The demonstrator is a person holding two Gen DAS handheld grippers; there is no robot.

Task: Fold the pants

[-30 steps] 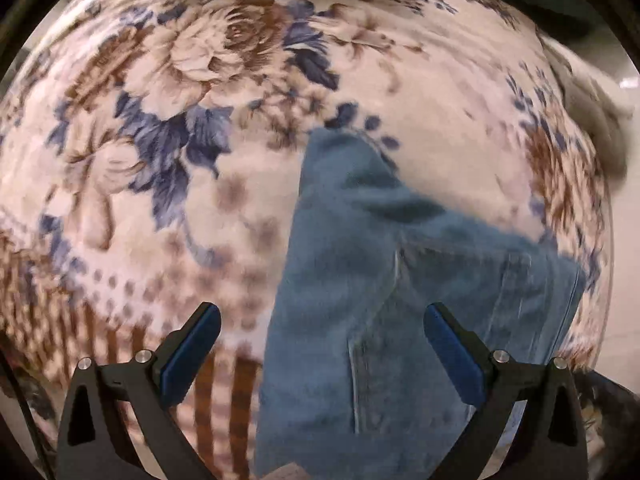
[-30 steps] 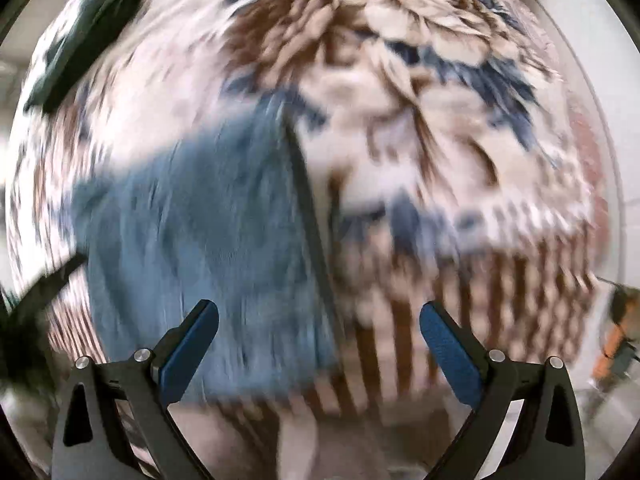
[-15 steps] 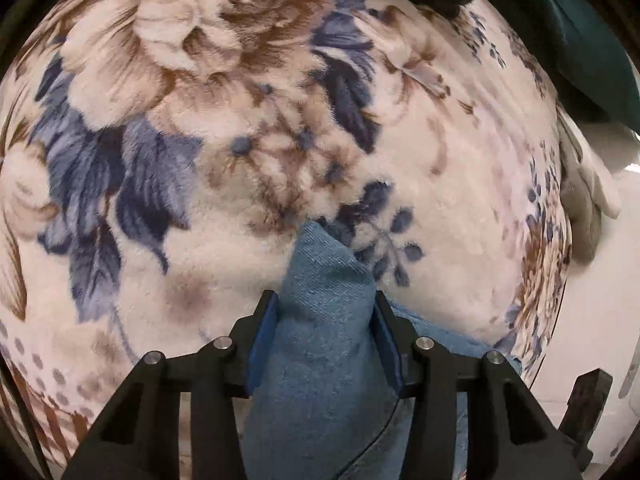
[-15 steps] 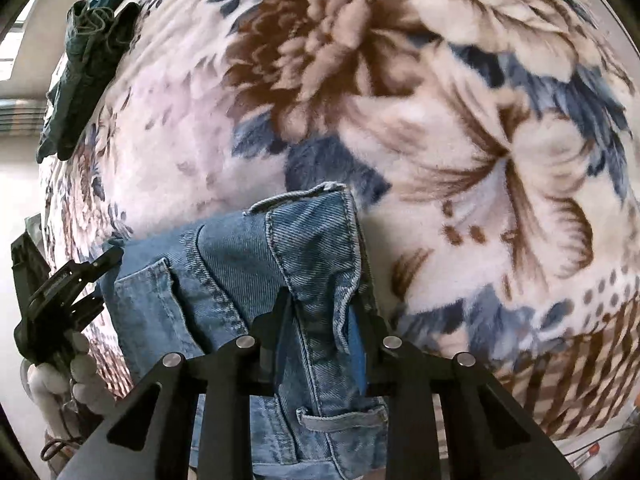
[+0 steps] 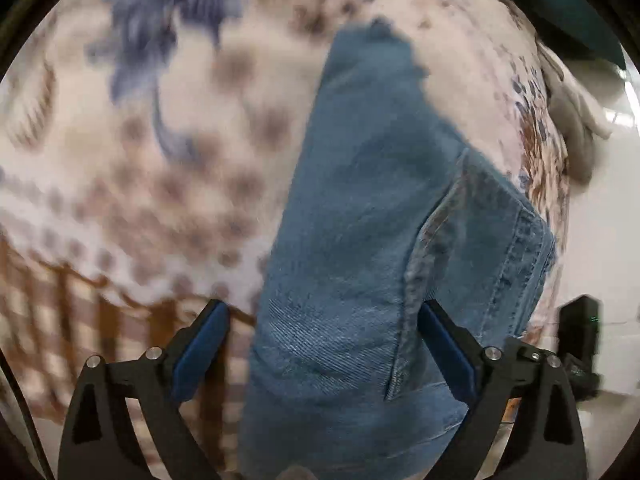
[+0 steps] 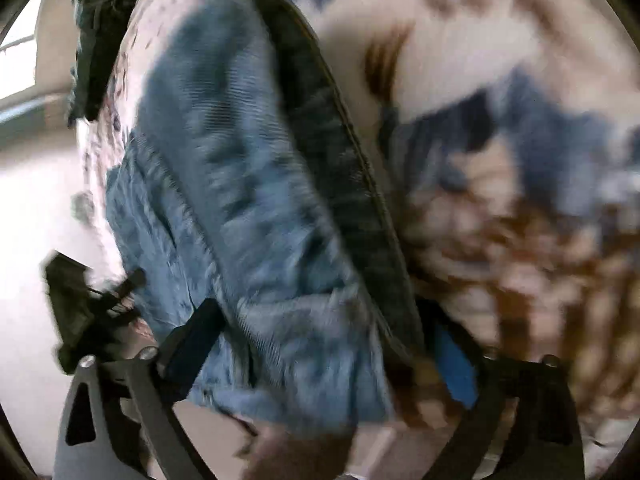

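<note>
The blue denim pants (image 5: 360, 240) lie folded on the floral blanket (image 5: 180, 140). In the left wrist view my left gripper (image 5: 324, 340) is open, its blue pads wide apart either side of the near end of the pants. The right wrist view is blurred: my right gripper (image 6: 320, 348) is open too, with the folded denim (image 6: 260, 220) between its fingers and its dark seam edge running up the middle. The other gripper (image 6: 76, 308) shows at the left edge there.
The blanket has a brown checked border (image 5: 100, 340) near me. Dark green clothing (image 5: 568, 4) and a pale grey garment (image 5: 576, 112) lie at the far right edge of the bed, with pale floor (image 5: 600, 240) beyond.
Half a second ago both grippers were shut on the denim. Both have let go, opened wide and pulled back toward the near end; the pants now lie folded over.
</note>
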